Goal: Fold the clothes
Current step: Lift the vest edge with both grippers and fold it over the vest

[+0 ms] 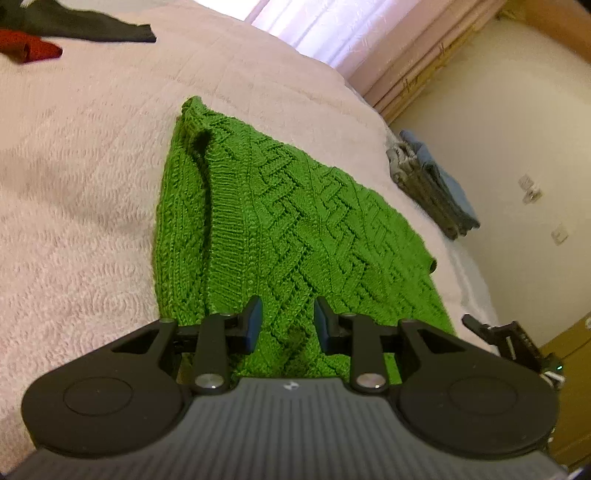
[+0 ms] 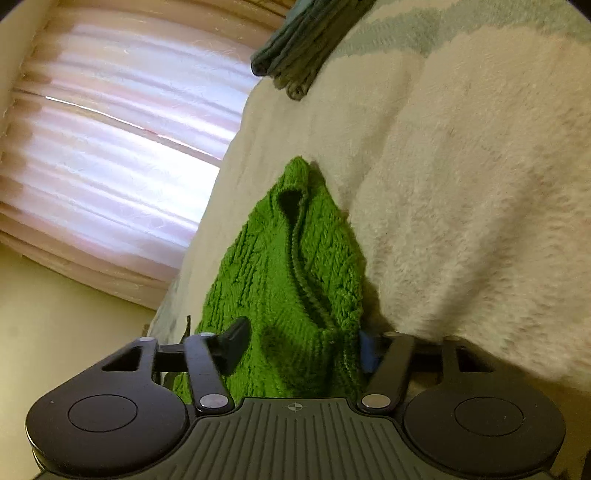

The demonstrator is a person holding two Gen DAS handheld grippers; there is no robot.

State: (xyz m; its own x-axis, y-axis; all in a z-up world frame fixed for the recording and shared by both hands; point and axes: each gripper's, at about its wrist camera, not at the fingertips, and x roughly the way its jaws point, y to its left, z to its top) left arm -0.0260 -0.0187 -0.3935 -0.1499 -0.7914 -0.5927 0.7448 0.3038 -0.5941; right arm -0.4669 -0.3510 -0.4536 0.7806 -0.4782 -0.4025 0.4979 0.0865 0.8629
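Observation:
A green cable-knit sweater (image 1: pixel 280 229) lies on the pale fluffy bedspread (image 1: pixel 81 177). My left gripper (image 1: pixel 287 325) is at its near edge, jaws partly closed with a fold of the knit between the blue pads. In the right wrist view the same sweater (image 2: pixel 288 280) runs from the bed into my right gripper (image 2: pixel 303 350), whose fingers stand wide on either side of a thick bunch of knit. The right gripper's body also shows at the right edge of the left wrist view (image 1: pixel 513 339).
A black garment (image 1: pixel 85 22) and a red one (image 1: pixel 26 48) lie at the far left of the bed. A stack of folded grey-blue clothes (image 1: pixel 432 184) sits at the bed's right edge, also in the right wrist view (image 2: pixel 299 48). Curtains (image 2: pixel 110 155) hang beyond.

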